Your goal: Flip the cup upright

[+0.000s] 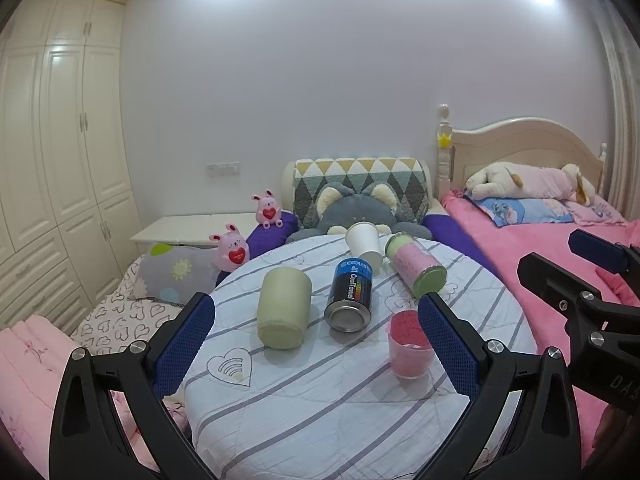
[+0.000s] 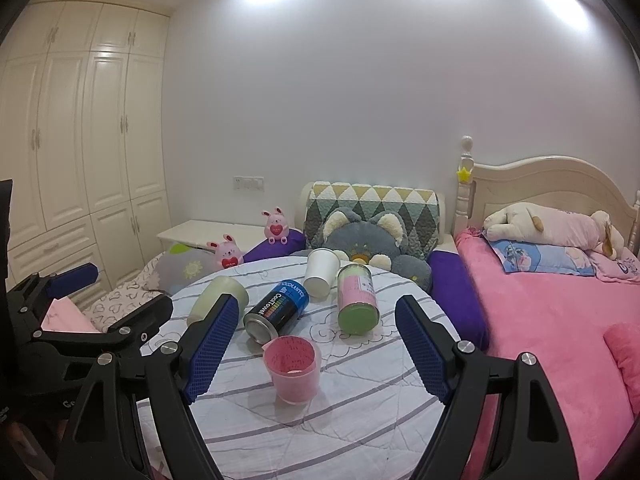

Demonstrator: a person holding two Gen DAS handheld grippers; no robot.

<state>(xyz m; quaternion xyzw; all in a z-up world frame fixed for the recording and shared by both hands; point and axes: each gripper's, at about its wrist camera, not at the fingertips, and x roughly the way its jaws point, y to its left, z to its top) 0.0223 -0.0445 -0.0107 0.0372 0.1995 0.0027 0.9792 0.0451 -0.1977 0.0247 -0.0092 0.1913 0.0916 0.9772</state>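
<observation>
A round table with a striped cloth (image 1: 320, 400) (image 2: 360, 400) holds several cups. A pink translucent cup (image 1: 410, 346) (image 2: 293, 370) stands upright near the front. A pale green cup (image 1: 283, 309) (image 2: 216, 296), a blue can (image 1: 350, 296) (image 2: 278, 310) and a pink-and-green cylinder (image 1: 416, 268) (image 2: 357, 300) lie on their sides. A white paper cup (image 1: 365, 245) (image 2: 320, 271) stands upside down at the back. My left gripper (image 1: 316, 320) is open and empty, short of the green cup and can. My right gripper (image 2: 316, 328) is open and empty, with the pink cup between its fingers' lines.
A grey plush cat (image 1: 356, 210) and patterned cushion sit behind the table. Pink rabbit toys (image 1: 232, 248) sit at left. A pink bed (image 2: 560, 320) with plush toys lies to the right. White wardrobes (image 1: 60, 140) stand at left.
</observation>
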